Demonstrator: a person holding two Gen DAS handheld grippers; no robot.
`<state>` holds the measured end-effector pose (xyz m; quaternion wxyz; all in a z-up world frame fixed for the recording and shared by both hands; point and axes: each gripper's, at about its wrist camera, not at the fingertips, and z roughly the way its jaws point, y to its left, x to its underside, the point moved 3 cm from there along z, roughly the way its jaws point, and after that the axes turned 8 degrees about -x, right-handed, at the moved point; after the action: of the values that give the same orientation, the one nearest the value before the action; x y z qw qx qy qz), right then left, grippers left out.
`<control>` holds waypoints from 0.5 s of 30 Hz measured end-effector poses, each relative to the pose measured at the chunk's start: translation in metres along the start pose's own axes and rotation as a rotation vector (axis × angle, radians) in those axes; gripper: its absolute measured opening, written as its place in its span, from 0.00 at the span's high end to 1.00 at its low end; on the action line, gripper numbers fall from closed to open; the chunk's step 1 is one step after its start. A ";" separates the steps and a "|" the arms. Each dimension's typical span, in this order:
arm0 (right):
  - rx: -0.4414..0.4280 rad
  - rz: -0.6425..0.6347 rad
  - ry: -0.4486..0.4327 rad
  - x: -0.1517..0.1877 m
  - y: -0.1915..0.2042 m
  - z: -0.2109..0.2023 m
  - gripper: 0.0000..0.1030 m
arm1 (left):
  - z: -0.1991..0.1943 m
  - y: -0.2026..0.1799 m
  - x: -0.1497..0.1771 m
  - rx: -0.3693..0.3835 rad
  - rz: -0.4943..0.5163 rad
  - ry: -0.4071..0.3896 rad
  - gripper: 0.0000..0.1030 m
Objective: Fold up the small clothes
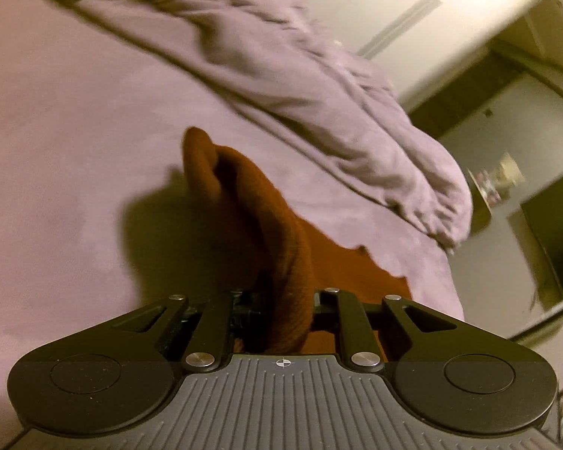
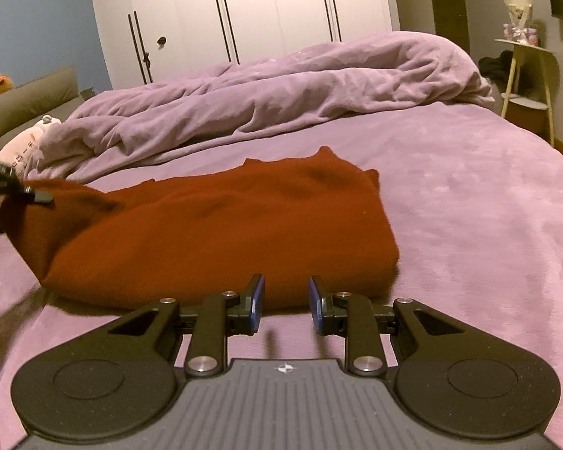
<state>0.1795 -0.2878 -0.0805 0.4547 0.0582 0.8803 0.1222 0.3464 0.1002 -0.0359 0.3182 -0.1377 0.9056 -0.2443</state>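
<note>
Nearest the lens, the right tongs [image 2: 286, 302] hover low over the mauve plush bedspread [image 2: 450, 202], their blue-padded jaws parted with nothing between them, just short of the near edge of the rust-red knitted garment [image 2: 214, 232]. That garment lies on the bed as a partly folded slab, its long axis running crosswise to the right tongs, from a squared folded end on the right to a lifted end on the left. At that left end the left tongs [image 2: 37, 197] are clenched on a bunched fold of the same garment [image 1: 277, 262], which the left wrist view shows rising out from between its jaws and standing up off the bedspread. Beyond the garment, a crumpled lilac duvet [image 2: 281, 90] is heaped along the far side of the bed, with white wardrobe doors [image 2: 244, 11] behind it. The left hand therefore already has its corner, while the right one is empty and closest to the garment's near long edge, right of its middle; judging by this, the fold turns on carrying the raised left end along that long axis toward the right end
</note>
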 end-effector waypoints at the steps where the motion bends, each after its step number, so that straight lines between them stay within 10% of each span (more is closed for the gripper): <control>1: 0.007 0.003 -0.005 0.000 -0.002 -0.002 0.76 | 0.001 -0.016 0.001 0.009 0.035 -0.004 0.83; 11: 0.041 0.033 -0.010 0.003 -0.016 -0.008 0.75 | 0.067 -0.133 0.090 -0.033 0.339 0.099 0.76; 15: 0.047 0.026 -0.005 0.002 -0.019 -0.010 0.74 | 0.073 -0.136 0.113 -0.002 0.399 0.110 0.46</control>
<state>0.1709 -0.3071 -0.0816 0.4536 0.0806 0.8810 0.1071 0.3202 -0.0863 -0.0709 0.3101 0.0577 0.9312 -0.1827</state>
